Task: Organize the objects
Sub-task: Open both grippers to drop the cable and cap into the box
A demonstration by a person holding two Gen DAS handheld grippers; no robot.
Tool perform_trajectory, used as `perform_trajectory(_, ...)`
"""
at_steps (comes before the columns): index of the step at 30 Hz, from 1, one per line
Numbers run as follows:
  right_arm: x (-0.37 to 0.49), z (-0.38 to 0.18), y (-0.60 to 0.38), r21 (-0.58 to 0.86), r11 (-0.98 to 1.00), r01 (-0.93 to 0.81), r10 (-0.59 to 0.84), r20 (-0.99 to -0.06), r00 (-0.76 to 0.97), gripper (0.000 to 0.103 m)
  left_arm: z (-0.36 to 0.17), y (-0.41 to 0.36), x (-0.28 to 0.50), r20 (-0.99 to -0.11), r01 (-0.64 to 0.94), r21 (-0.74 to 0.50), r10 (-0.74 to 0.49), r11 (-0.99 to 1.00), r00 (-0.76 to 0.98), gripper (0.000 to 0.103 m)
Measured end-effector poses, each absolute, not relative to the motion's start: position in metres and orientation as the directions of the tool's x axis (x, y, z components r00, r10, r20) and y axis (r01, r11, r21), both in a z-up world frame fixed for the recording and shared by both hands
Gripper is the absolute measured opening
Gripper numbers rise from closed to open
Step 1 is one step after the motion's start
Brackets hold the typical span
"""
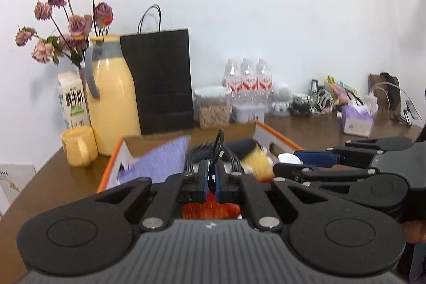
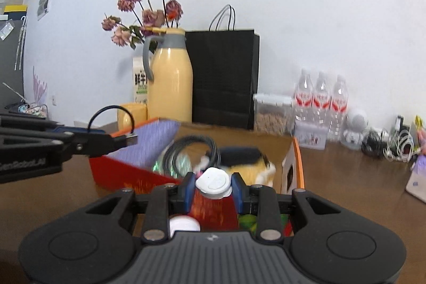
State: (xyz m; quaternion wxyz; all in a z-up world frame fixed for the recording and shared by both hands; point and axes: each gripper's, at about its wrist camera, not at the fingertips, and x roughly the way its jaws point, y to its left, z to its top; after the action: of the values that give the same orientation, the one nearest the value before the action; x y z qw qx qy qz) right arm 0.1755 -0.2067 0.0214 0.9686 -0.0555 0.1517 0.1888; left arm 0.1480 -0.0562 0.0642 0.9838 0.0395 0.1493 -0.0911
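Observation:
An orange-edged cardboard box [image 1: 277, 136] [image 2: 297, 151] holds a purple pack [image 1: 159, 159] [image 2: 154, 140], a coiled black cable [image 2: 191, 148], and a black and yellow plush toy [image 1: 255, 156] [image 2: 247, 161]. My left gripper [image 1: 211, 181] [image 2: 117, 140] is shut on a short black USB cable [image 1: 217, 151] [image 2: 114, 121] above the box. My right gripper [image 2: 213, 189] [image 1: 290, 164] is shut on a white round charger [image 2: 213, 182] [image 1: 289, 159] above the box's near side.
On the brown table [image 1: 53, 177] stand a yellow thermos [image 1: 111, 97], yellow mug [image 1: 78, 145], milk carton [image 1: 73, 100], black paper bag [image 1: 159, 81], cereal container [image 1: 213, 108], three water bottles [image 1: 247, 81], tangled cables [image 1: 316, 103] and a tissue pack [image 1: 356, 120].

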Motion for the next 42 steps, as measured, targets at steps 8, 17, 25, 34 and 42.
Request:
perform_trajectory(8,0.224,0.048,-0.186,-0.087,0.922,-0.378,0.342,-0.278,0.898,0.028,0.081,-0.051,0.197,-0.256,0.154,0.043,-0.138,0.987,0.957,0.006)
perform_trajectory(17,0.297,0.049,-0.164,-0.094,0.917,-0.387,0.336,-0.336,0.88,0.028,0.079,-0.042,0.265,-0.286,0.116,0.019,-0.106,0.993,0.952,0.006)
perform_trajectory(25,0.326,0.031,-0.168,-0.044,0.92,-0.39,0.346,-0.381,0.858,0.028,0.061,-0.032,0.297,-0.361,0.124,-0.036,-0.128,0.992,0.924,0.006)
perform_trajectory(34,0.324,0.024,-0.181,-0.014,0.936,-0.352,0.318,-0.398,0.86,0.076,0.058,-0.032,0.294,-0.337,0.044,0.013,-0.037,0.999,0.941,0.082)
perform_trajectory(42,0.323,0.025,-0.183,-0.01,0.948,-0.319,0.29,-0.393,0.873,0.103,0.066,-0.027,0.289,-0.284,-0.006,0.003,0.007,1.0,0.959,0.103)
